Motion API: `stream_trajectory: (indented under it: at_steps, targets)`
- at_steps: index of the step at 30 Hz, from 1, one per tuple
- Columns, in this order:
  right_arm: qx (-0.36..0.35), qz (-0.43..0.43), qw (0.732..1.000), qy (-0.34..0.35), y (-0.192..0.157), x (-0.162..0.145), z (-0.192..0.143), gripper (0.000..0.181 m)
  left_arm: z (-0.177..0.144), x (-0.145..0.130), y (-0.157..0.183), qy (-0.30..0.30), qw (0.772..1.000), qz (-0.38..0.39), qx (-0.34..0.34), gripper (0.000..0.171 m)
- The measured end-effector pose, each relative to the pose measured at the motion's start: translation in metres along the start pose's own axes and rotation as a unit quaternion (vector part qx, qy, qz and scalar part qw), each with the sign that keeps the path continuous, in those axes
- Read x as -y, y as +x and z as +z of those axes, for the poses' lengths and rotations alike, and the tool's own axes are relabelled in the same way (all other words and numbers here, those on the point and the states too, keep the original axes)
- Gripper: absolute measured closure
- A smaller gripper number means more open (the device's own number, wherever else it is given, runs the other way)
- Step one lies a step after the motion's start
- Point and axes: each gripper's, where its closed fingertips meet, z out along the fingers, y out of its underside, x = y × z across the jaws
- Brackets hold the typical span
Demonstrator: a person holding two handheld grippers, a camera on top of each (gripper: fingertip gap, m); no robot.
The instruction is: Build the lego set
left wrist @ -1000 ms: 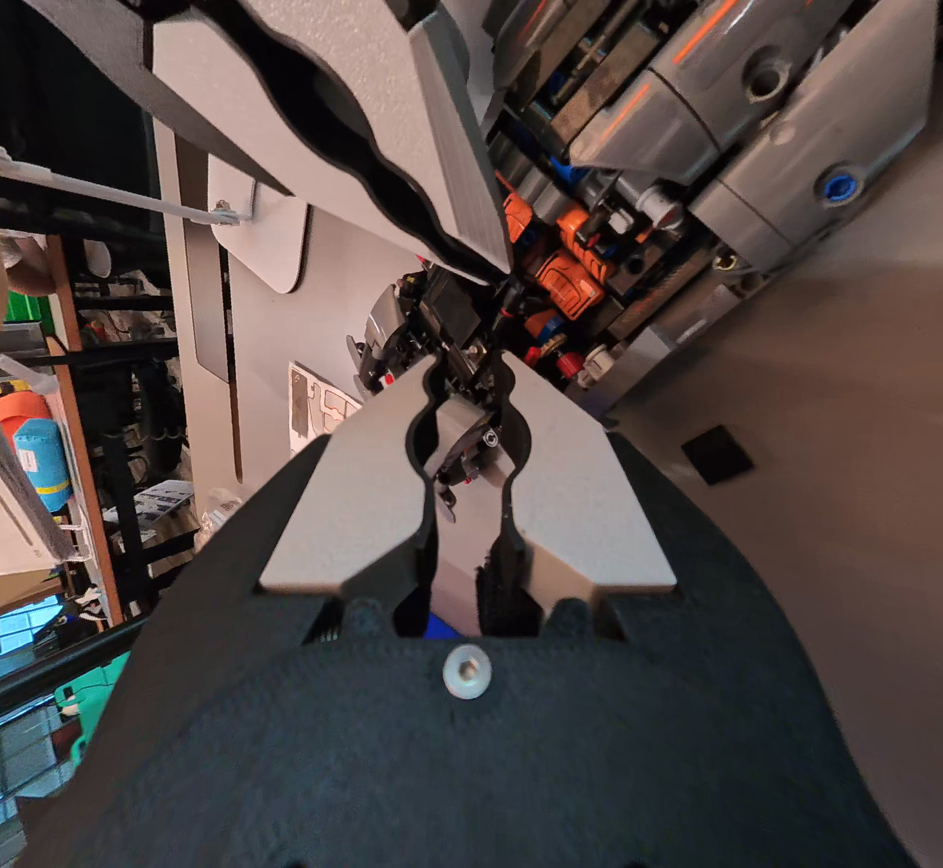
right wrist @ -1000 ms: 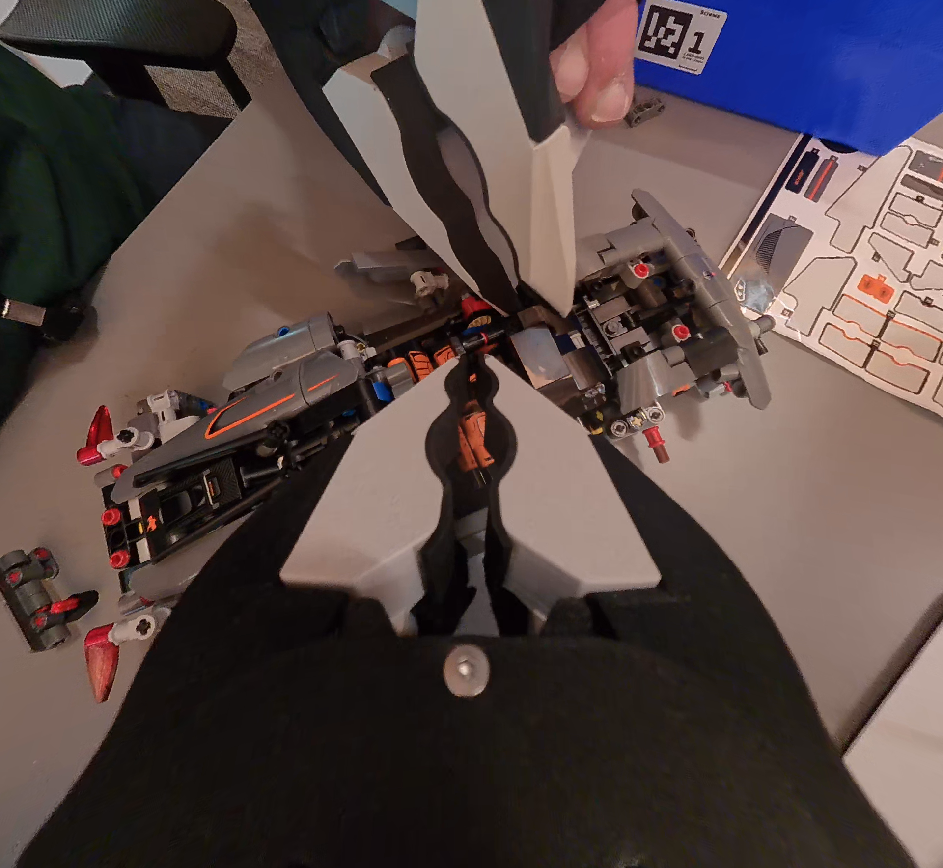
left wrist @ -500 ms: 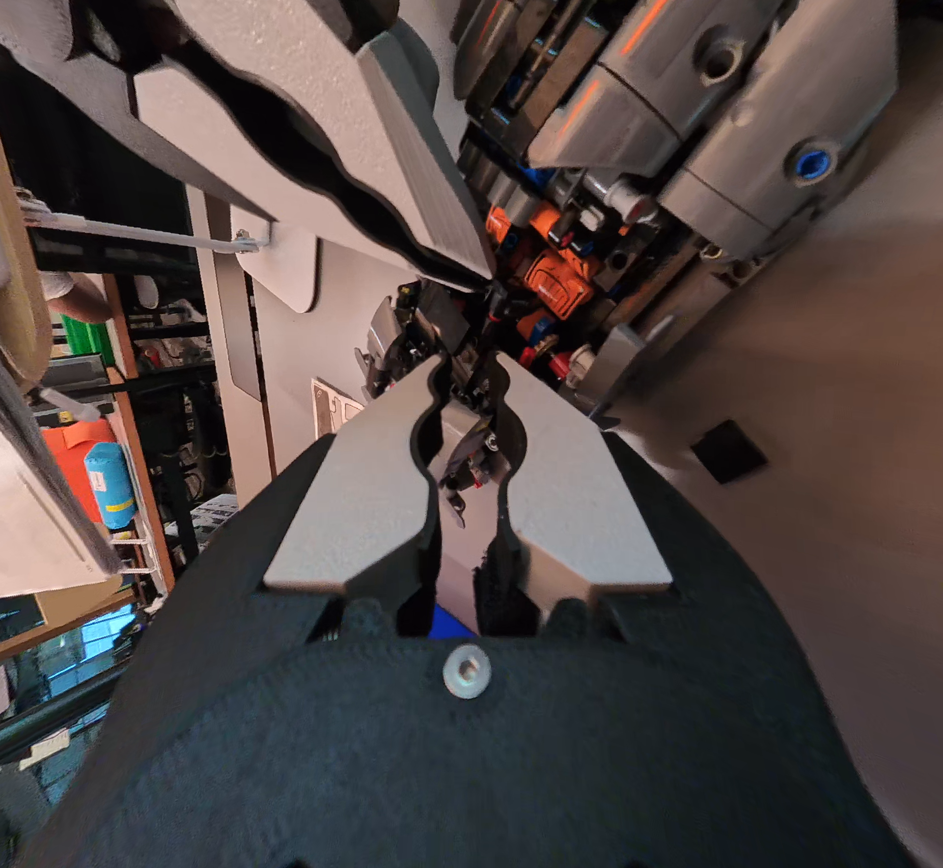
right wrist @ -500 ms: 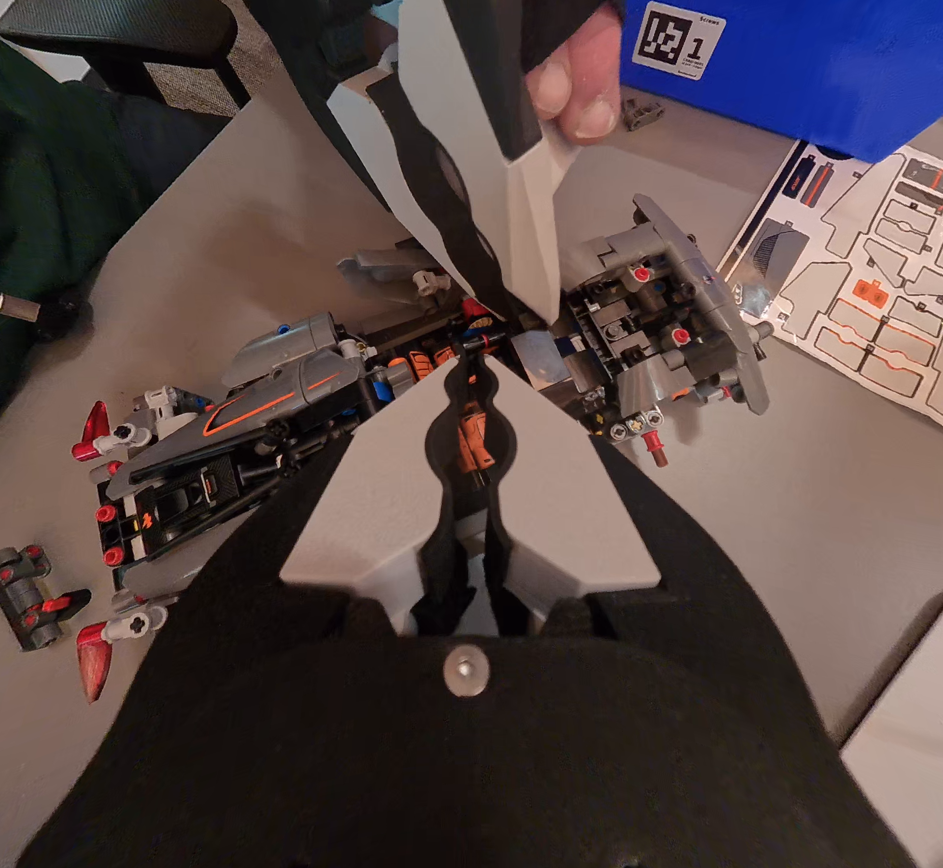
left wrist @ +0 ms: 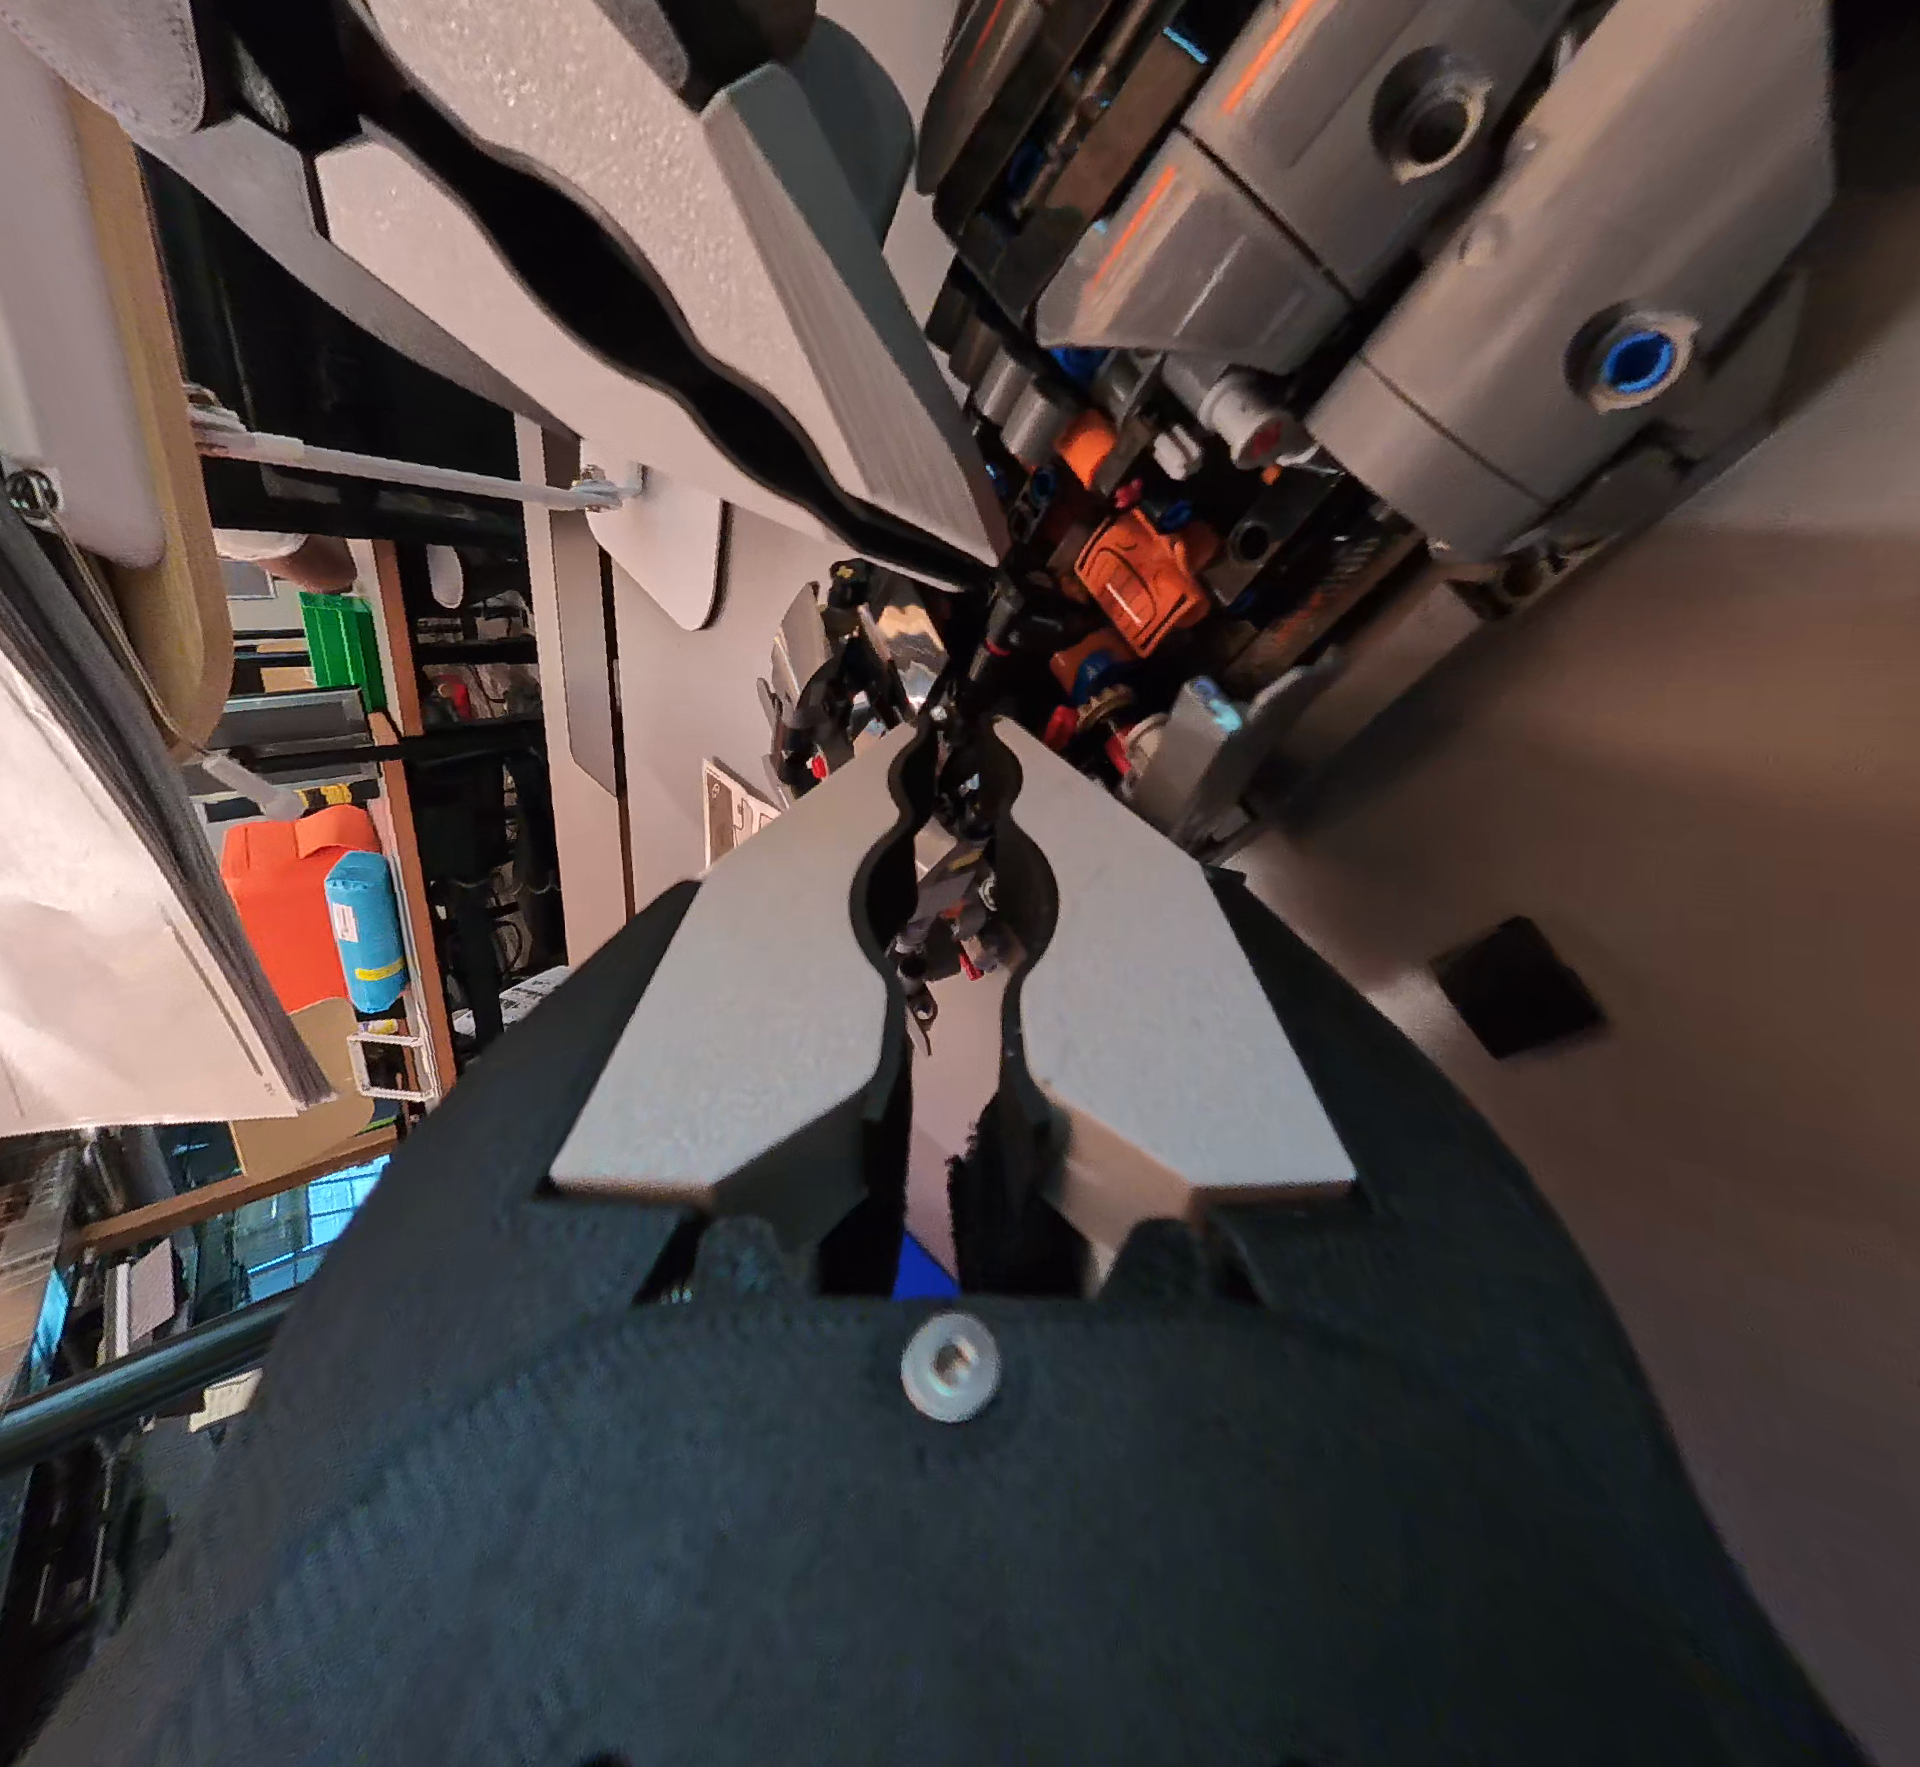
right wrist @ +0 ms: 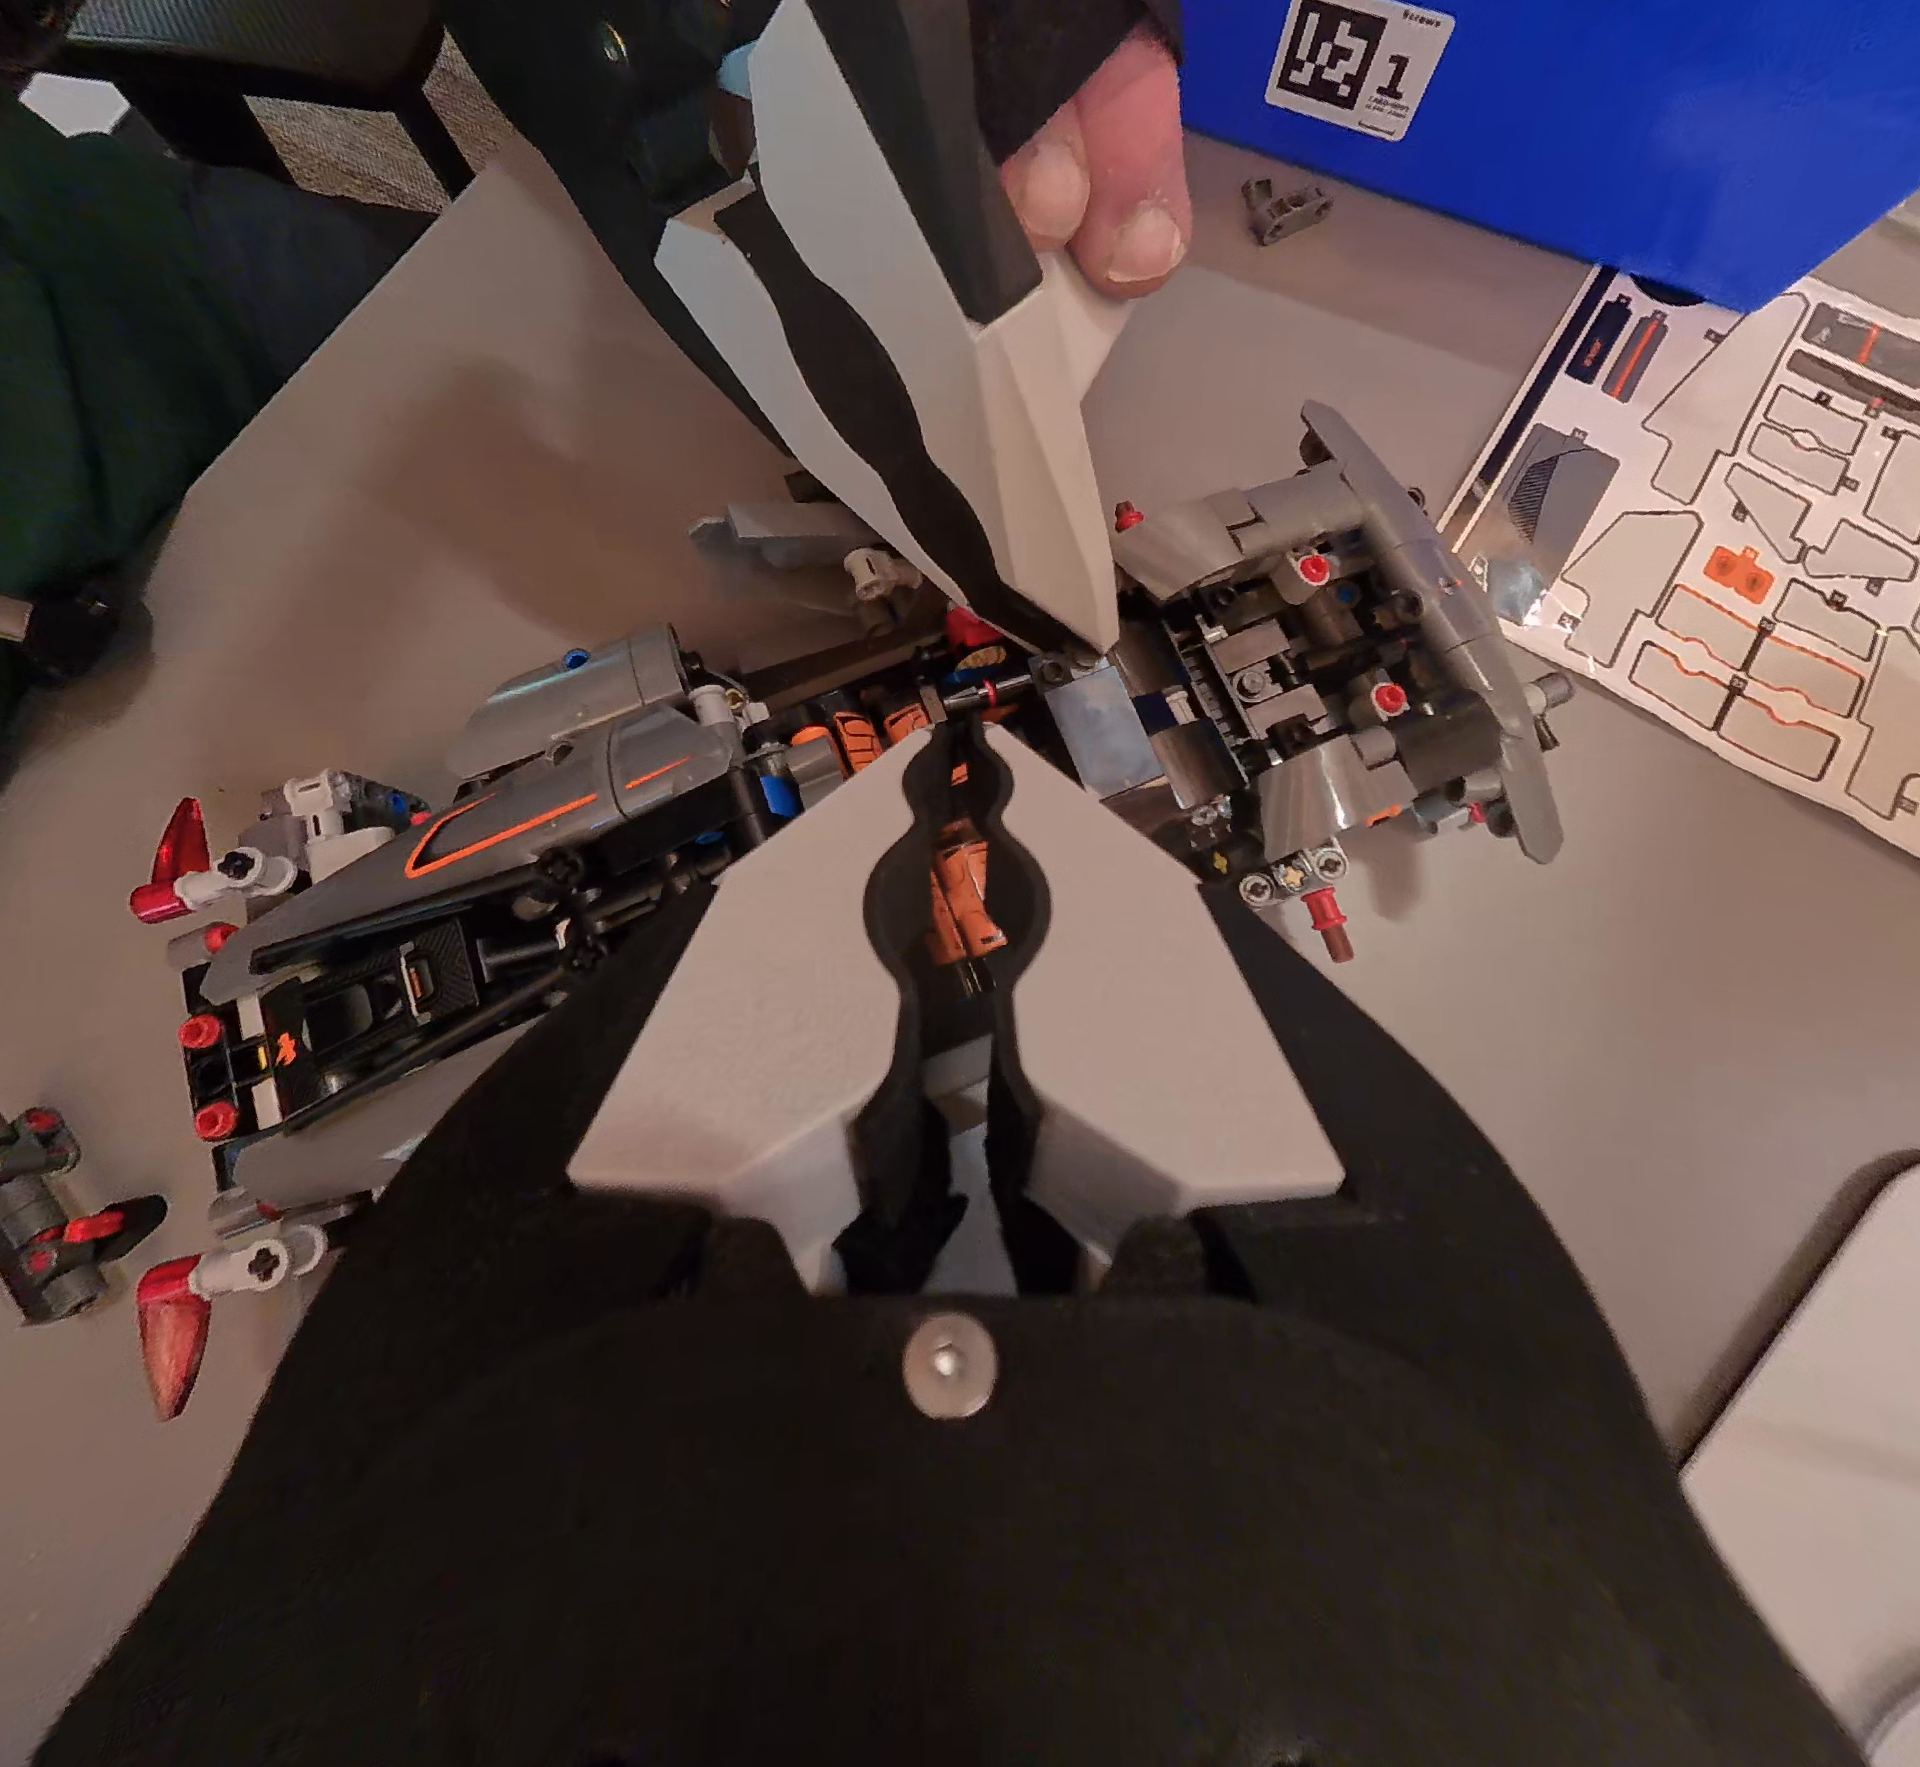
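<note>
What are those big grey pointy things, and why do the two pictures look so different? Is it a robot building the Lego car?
No robot here: a person holds a two-finger grabber tool in each hand. You can see the person's hand on one. Each tool carries its own camera looking out along its fingers, so each picture is one tool's view. That's why they differ.

The right gripper looks down on the grey table. The left gripper comes in tipped sideways, so its picture looks turned.

On the table lies a half-built grey and orange Lego car, a sticker sheet, a blue box and a small loose grey piece.

Both tools are squeezed shut, tips meeting at a thin black rod in the car's middle. Which one actually grips it, I can't tell.
</note>
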Motion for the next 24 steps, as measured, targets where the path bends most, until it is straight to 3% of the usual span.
stream_trajectory:
  at_steps: [6,12,17,24]
  targets:
    - [-0.007,-0.006,1.0,-0.001,0.0003,0.0004,-0.0008,0.181,-0.0014,-0.0004,-0.0051,0.002,1.0,-0.001,0.029,0.158]
    - [-0.008,-0.008,1.0,-0.003,0.0001,0.0005,-0.0006,0.181,-0.0049,-0.0003,-0.0077,0.006,1.0,-0.014,0.017,0.147]
    - [-0.007,-0.008,1.0,-0.001,0.0,0.0008,-0.0006,0.181,-0.0019,0.0036,-0.0037,0.01,1.0,0.009,0.005,0.156]
    - [-0.006,-0.004,1.0,0.008,0.0011,0.0018,-0.0023,0.181,-0.0011,0.0043,-0.0029,0.014,1.0,0.009,-0.017,0.156]
